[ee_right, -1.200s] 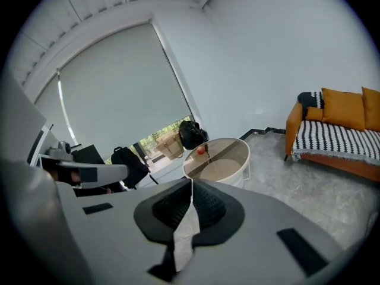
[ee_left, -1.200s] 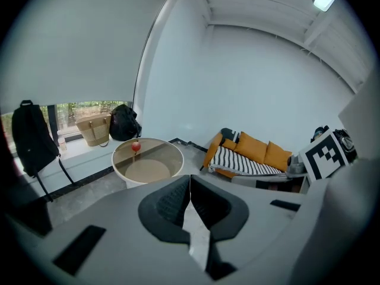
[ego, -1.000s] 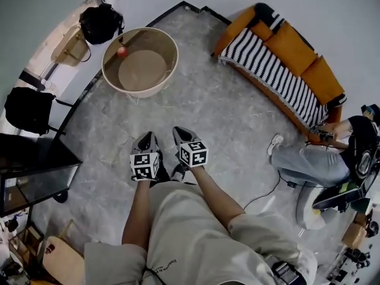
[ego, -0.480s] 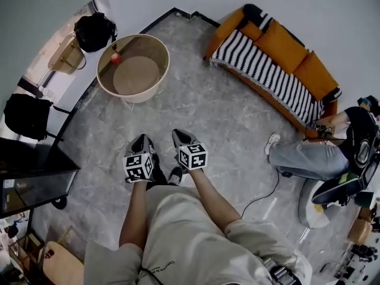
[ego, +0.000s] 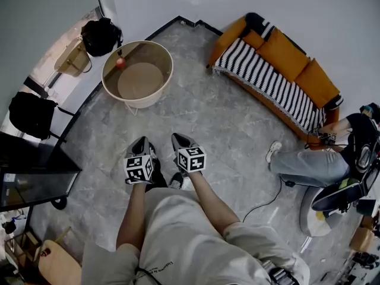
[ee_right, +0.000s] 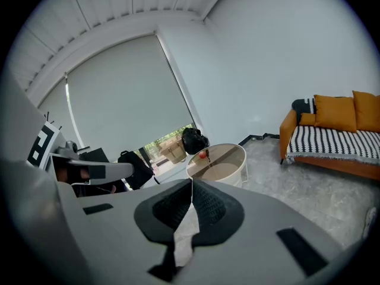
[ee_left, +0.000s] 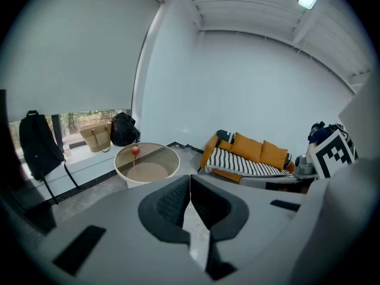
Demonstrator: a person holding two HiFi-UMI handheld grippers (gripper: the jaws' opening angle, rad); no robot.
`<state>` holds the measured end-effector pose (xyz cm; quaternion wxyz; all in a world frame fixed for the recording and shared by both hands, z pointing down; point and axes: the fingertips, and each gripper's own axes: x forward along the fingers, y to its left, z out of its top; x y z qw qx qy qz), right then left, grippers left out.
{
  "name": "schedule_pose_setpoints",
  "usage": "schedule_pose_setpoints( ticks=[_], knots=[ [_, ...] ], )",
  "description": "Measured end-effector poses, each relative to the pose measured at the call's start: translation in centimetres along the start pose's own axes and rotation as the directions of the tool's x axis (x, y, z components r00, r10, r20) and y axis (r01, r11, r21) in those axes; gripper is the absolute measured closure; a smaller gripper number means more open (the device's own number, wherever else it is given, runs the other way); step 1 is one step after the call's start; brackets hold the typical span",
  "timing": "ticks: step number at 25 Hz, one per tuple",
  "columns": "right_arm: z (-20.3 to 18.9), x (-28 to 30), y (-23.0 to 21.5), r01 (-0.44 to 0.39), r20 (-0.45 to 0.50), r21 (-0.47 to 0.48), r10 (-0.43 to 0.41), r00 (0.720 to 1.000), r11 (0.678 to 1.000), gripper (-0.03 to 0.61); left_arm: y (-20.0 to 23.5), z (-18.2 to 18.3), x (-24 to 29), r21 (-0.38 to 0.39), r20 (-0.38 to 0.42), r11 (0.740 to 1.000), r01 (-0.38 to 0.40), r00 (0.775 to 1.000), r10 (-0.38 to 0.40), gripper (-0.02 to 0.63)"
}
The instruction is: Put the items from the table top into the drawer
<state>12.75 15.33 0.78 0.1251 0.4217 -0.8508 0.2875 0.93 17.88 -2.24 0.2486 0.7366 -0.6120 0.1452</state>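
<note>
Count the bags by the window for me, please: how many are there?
3: a black backpack standing apart at the left, a woven tote on the window ledge, and a black bag right beside the tote. Others may be hidden out of frame.

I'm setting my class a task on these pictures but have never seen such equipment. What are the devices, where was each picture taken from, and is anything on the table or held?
No robot: a standing person holds two hand tools, the left gripper and the right gripper. One picture comes from a camera on that person's head, looking down; the other two come from cameras riding on the grippers. Both grippers are shut and empty. Ahead stands a round table with one small red object on top. An orange sofa is to the right, with another person sitting near it.
</note>
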Motion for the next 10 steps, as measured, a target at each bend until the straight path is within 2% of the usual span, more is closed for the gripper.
schedule_pose_setpoints(
  ticks=[10],
  knots=[
    [-0.1, 0.1, 1.3, -0.014, 0.004, -0.003, 0.014, 1.0, 1.0, 0.543, 2.3, 0.0, -1.0, -0.024, 0.029, 0.997, -0.069, 0.997, 0.069, 0.592]
  ],
)
